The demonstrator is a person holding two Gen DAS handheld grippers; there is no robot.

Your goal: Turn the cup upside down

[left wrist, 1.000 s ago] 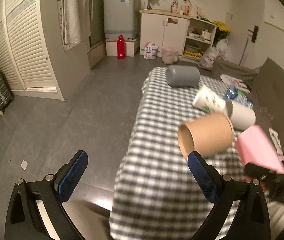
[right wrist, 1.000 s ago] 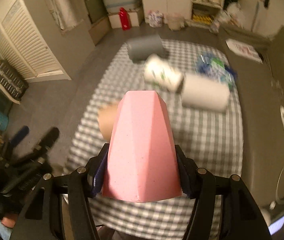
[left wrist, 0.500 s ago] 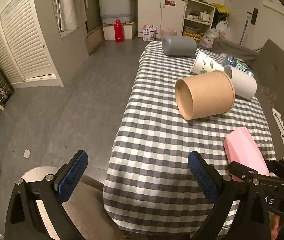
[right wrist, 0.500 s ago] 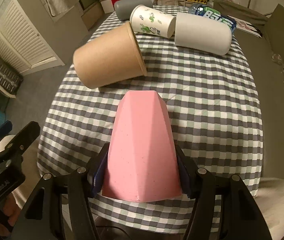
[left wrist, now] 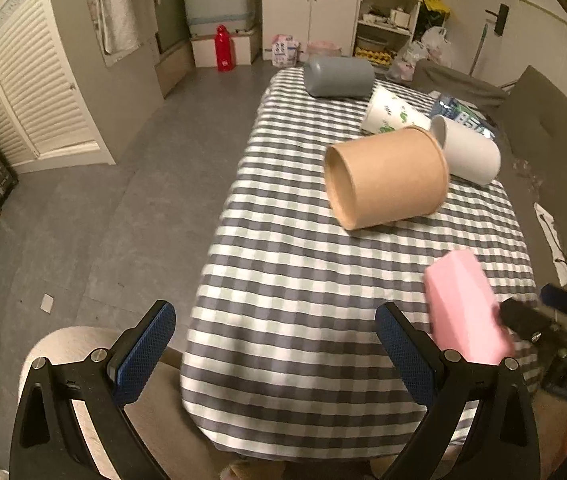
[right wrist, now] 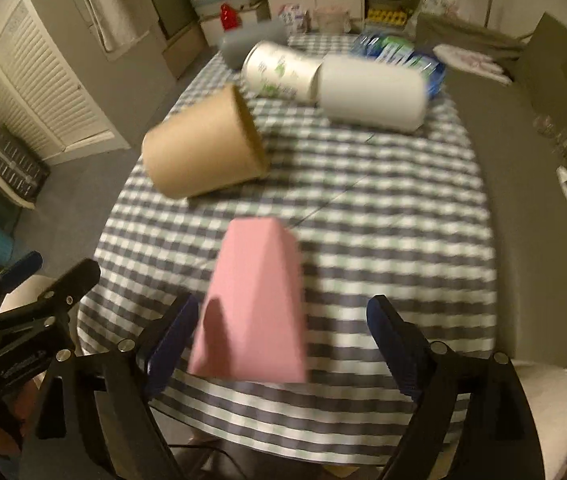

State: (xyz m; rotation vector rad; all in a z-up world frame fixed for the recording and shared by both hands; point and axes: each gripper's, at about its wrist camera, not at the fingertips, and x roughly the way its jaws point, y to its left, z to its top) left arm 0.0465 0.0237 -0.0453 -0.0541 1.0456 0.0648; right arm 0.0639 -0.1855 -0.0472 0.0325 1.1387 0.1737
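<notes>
A pink faceted cup (right wrist: 253, 304) stands mouth down on the checked tablecloth (right wrist: 383, 216) near the front edge. It also shows in the left wrist view (left wrist: 463, 308), blurred. My right gripper (right wrist: 283, 336) is open, with its fingers apart on either side of the cup and not touching it. My left gripper (left wrist: 275, 352) is open and empty, over the table's front left corner.
A brown paper cup (left wrist: 387, 176), a white cup (left wrist: 467, 148), a printed paper cup (left wrist: 395, 112) and a grey cup (left wrist: 339, 76) lie on their sides further back. A blue packet (right wrist: 399, 52) lies at the far end. A grey sofa (left wrist: 551, 128) runs along the right.
My right gripper has opened and let go of the pink cup, which now stands on the cloth. The left gripper has shifted slightly.
</notes>
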